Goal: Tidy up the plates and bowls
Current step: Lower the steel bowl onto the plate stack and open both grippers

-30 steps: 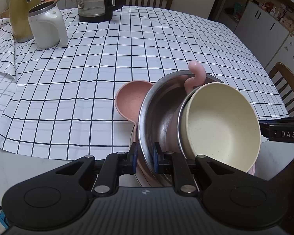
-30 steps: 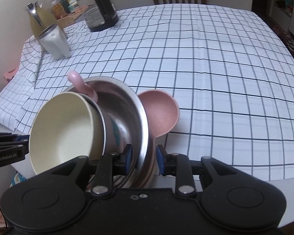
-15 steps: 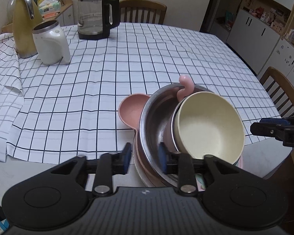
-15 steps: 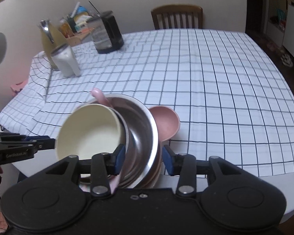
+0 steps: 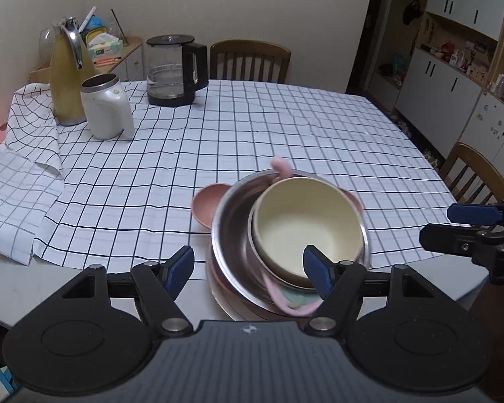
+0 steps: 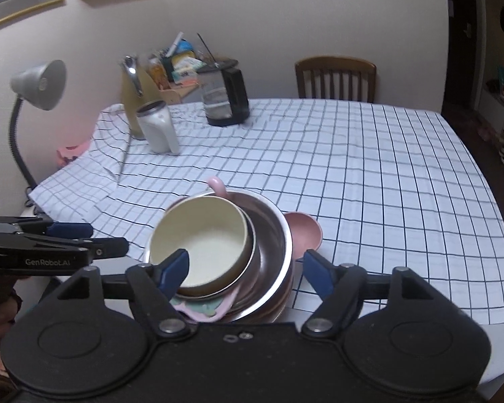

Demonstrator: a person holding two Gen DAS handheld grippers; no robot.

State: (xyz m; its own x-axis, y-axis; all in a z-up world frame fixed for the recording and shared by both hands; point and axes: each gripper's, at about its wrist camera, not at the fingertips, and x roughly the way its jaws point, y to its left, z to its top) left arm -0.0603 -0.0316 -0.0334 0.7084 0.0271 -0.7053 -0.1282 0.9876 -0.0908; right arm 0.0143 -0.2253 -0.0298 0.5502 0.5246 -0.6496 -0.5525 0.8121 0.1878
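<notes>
The stack (image 5: 285,268) sits at the near edge of the table (image 5: 218,141), partly on bare tabletop where the cloth (image 5: 117,184) stops. A cream bowl (image 5: 302,228) nests tilted in a steel bowl (image 5: 233,231), which rests on pink plates (image 5: 218,288); a small pink dish (image 5: 205,205) pokes out on the far side, and a pink curled handle (image 5: 280,166) rises behind. A second ago both grippers were clamped on the steel rim, one on each side. Now the left gripper (image 5: 248,265) and the right gripper (image 6: 243,268) have let go and drawn up and back, their jaws opening with the stack seen between them but untouched. That probably means the nested pile has been set down and this placement is finished, so the next step would be to fetch another piece or tidy the tilt. The cream bowl looks matte and smooth, likely plastic or bamboo fibre, while the steel one is shiny and thin-walled, with a rolled rim that would slip under hard pads. Under the cream bowl lies something pale pink and green (image 6: 201,310); motion blur makes it hard to say whether it is a silicone mat or a shaped plate. The cloth is a thin white fabric with a black grid, wrinkled and bunched at the left. Farther off stand a white jug (image 5: 107,110), a yellow flask (image 5: 67,74) and a glass kettle (image 5: 174,70).
</notes>
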